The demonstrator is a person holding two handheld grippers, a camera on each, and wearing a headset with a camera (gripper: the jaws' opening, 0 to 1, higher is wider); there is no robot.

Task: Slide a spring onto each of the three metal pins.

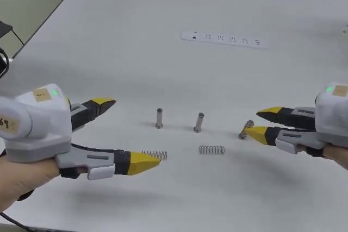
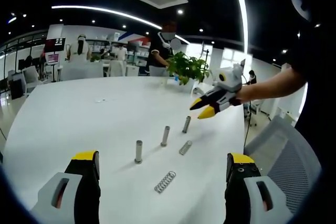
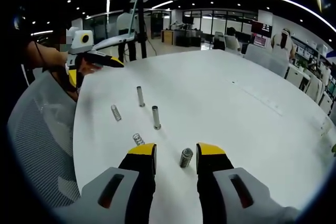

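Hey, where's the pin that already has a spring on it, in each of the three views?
Head view: the sprung pin is right of centre, at the right tongs' tips.
Left gripper view: far end of the pin row, just below the right tongs.
Right gripper view: bottom centre, between the yellow tips.
Shared landmark: the middle bare pin next to it.

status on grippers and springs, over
Left gripper open, right gripper open, tips at the sprung pin. Two bare pins, two loose springs lying flat. Nothing in the way.
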